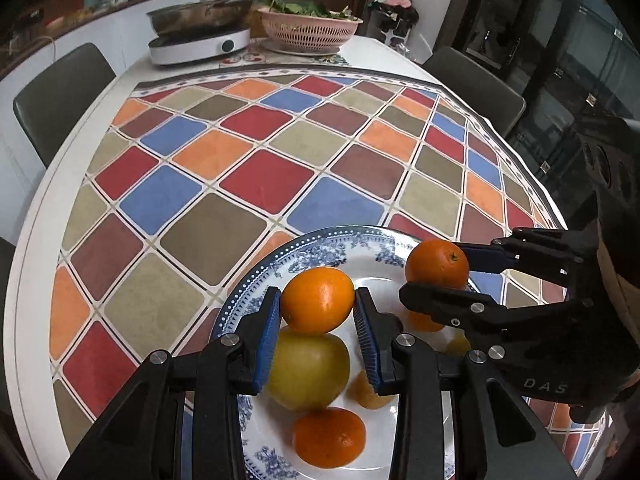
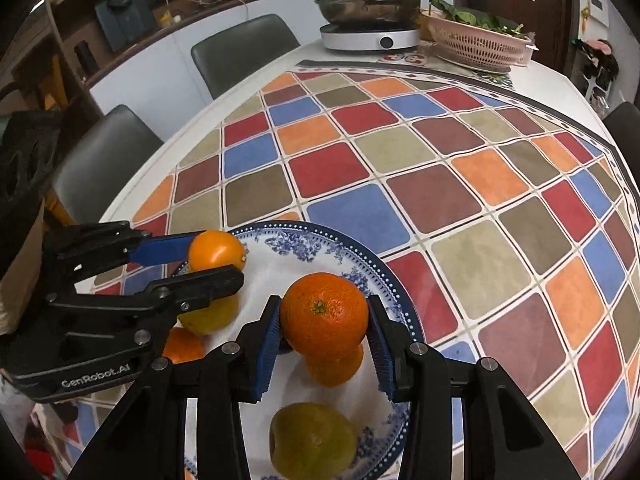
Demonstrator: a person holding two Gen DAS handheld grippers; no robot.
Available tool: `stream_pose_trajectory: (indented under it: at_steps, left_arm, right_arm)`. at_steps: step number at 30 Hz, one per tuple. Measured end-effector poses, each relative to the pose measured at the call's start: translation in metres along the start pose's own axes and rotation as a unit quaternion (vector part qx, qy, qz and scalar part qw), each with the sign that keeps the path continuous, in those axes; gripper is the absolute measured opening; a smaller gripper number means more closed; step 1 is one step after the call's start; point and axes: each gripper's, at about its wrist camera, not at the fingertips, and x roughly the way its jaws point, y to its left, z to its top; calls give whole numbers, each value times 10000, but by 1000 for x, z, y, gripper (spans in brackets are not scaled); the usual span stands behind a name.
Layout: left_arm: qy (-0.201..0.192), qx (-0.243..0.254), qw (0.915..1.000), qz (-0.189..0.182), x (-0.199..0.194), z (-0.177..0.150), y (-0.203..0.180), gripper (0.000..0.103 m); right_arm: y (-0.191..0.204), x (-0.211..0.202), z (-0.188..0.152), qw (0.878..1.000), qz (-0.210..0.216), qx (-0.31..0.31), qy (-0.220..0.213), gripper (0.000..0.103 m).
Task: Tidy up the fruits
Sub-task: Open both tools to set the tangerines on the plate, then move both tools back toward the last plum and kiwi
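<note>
A glazed, glossy blue-and-white porcelain plate (image 1: 256, 280) rests on a smooth, faintly sheened checked tablecloth (image 1: 256, 184). Ribbed blue rubber pads (image 1: 267, 344) line matt black plastic fingers with bright metal bolts. Behind: a shiny steel pan (image 1: 204, 14) and pink plastic colander (image 1: 308, 32).

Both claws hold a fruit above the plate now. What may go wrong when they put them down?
1. The plate already holds several fruits; a released orange may roll off toward its rim.
2. The left claw holds its orange directly above the yellow-green fruit, so it may land on it.
3. The right claw is close beside; they may collide.
</note>
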Motion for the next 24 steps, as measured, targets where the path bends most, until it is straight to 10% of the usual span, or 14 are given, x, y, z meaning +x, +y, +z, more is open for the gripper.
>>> stream_pose_trajectory:
  at_steps: [24]
  left_arm:
    - [-311, -20, 9988, 378, -40, -14, -6, 46]
  right_arm:
    - [6, -14, -6, 9999, -18, -13, -151, 50]
